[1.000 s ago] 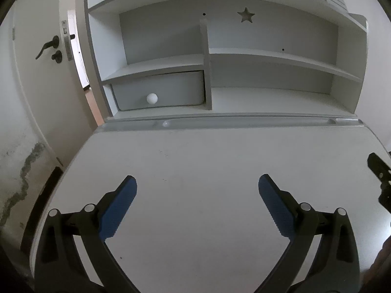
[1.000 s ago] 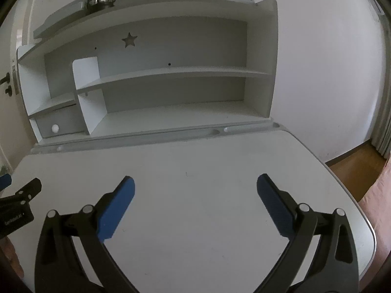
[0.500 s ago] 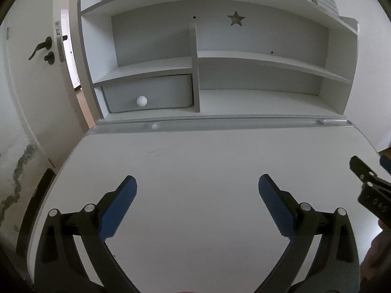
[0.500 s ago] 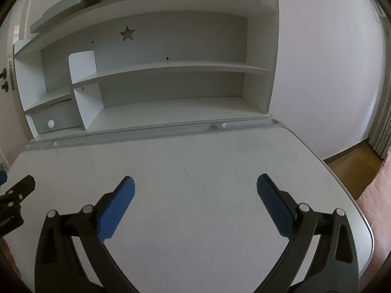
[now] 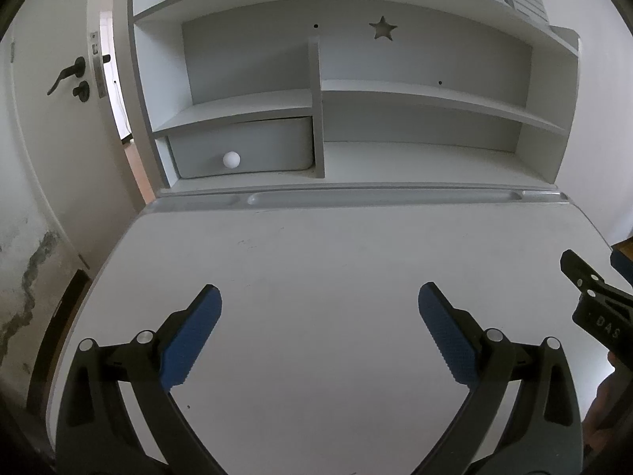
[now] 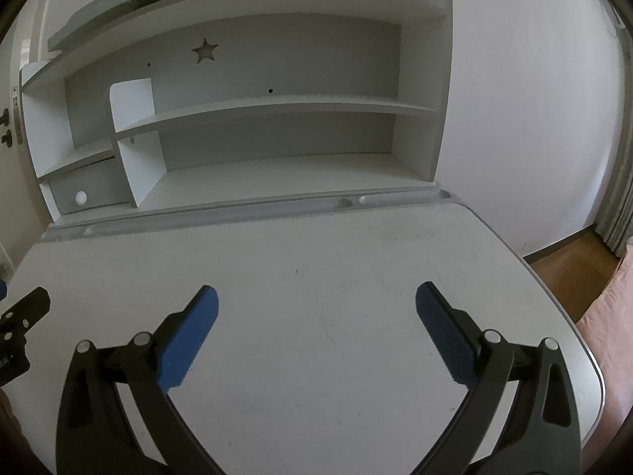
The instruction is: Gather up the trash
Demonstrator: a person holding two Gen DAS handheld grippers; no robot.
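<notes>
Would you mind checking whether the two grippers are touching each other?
Apart: the left wrist view shows bare desk between the left gripper and right gripper.

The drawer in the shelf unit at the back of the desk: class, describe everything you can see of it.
The drawer is pale grey with rounded corners and one round white knob left of centre. It looks like painted wood or plastic. It is shut, sitting in the bottom left compartment of the shelf unit, under a short shelf and against the upright divider on its right. Nothing rests on or touches its front. In the right wrist view it appears small at far left.
</notes>
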